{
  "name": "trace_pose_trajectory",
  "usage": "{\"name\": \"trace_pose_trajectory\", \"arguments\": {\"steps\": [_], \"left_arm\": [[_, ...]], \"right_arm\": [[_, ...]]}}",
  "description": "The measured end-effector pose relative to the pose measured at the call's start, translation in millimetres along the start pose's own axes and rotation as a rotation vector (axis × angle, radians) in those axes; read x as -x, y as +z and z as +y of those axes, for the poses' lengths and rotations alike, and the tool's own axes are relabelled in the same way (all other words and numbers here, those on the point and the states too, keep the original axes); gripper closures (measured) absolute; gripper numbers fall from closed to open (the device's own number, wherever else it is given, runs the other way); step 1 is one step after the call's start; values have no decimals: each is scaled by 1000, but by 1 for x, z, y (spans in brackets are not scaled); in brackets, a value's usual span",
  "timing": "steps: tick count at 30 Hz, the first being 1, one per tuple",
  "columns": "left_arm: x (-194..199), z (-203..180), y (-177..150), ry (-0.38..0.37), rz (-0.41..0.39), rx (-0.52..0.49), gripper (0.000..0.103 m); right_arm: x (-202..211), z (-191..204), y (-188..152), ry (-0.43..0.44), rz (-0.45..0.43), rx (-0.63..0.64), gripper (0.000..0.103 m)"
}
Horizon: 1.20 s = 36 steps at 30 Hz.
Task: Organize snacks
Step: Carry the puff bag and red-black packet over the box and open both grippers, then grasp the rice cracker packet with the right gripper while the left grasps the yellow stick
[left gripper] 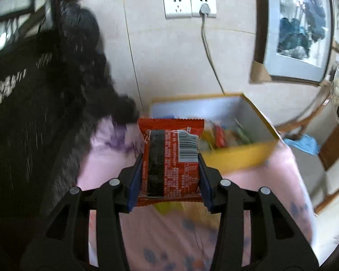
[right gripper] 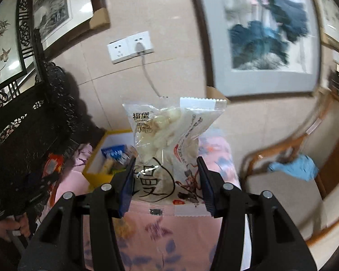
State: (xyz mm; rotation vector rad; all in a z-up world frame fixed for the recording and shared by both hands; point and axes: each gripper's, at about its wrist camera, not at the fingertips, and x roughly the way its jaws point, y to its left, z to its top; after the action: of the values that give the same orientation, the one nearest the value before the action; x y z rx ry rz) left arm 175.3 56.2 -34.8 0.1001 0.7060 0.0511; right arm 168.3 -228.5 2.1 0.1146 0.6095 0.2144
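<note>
My left gripper [left gripper: 170, 158] is shut on a red snack packet [left gripper: 171, 158] with a barcode, held above the pink flowered tablecloth [left gripper: 165, 237], just in front of a yellow box [left gripper: 235, 155] that holds several snacks. My right gripper [right gripper: 165, 162] is shut on a clear white snack bag [right gripper: 169, 142] of pale round pieces, held upright above the same cloth [right gripper: 169, 237]. The yellow box [right gripper: 97, 176] lies to its lower left, with a blue packet [right gripper: 115, 153] inside. The left gripper's body and the hand holding it [right gripper: 9, 228] show at the far left of the right wrist view.
A dark carved wooden screen [left gripper: 22, 113] stands left of the table. The wall behind has sockets with a plugged cable [left gripper: 205, 9] and framed paintings [right gripper: 260, 33]. A wooden chair with a blue cloth [right gripper: 293, 167] stands to the right.
</note>
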Motion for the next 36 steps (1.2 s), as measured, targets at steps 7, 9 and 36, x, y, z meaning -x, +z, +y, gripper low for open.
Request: {"name": "trace_pose_trajectory", "arguments": {"steps": [7,9,36], "left_arm": [[-77,-7,57,61,-16,-53,58],[-98,-6,61,75,-21,-43,55],[-204,67,-124,396,464,224,2]], "right_arm": [[-111,21,39,41,57,61,51],[-136,28,43,46,75,83,50],[-205,125,-170,413,468,567,1]]}}
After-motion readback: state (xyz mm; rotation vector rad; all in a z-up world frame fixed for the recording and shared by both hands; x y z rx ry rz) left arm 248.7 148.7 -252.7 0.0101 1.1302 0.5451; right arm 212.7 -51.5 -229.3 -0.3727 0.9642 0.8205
